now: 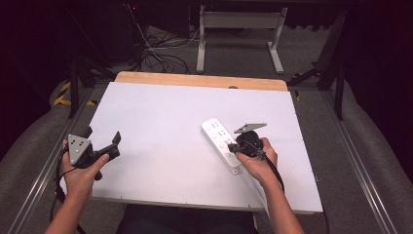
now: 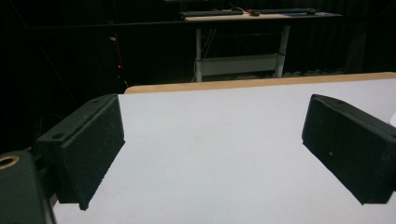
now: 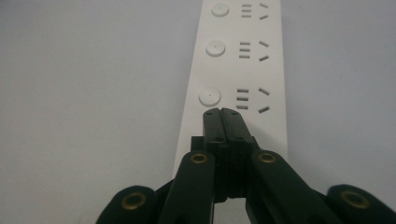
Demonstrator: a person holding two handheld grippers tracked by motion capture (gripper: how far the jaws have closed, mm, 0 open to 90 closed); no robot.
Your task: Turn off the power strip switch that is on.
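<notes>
A white power strip [image 1: 220,139] lies slanted on the white table [image 1: 160,117], right of the middle. In the right gripper view the power strip [image 3: 238,60] runs away from me, with round buttons [image 3: 209,96] beside each socket. My right gripper [image 1: 233,146] is shut with nothing between its jaws. Its tips [image 3: 222,112] sit just over the strip, right behind the nearest button; I cannot tell if they touch. My left gripper [image 1: 103,137] is held near the table's left edge, wide open and empty, and in its own view the left gripper [image 2: 212,154] faces bare table.
A wooden strip [image 1: 195,79] borders the table's far edge. Beyond it stand a white desk frame [image 1: 238,22] and loose cables [image 1: 160,48] on the floor. Metal rails [image 1: 350,146] run along both sides of the table.
</notes>
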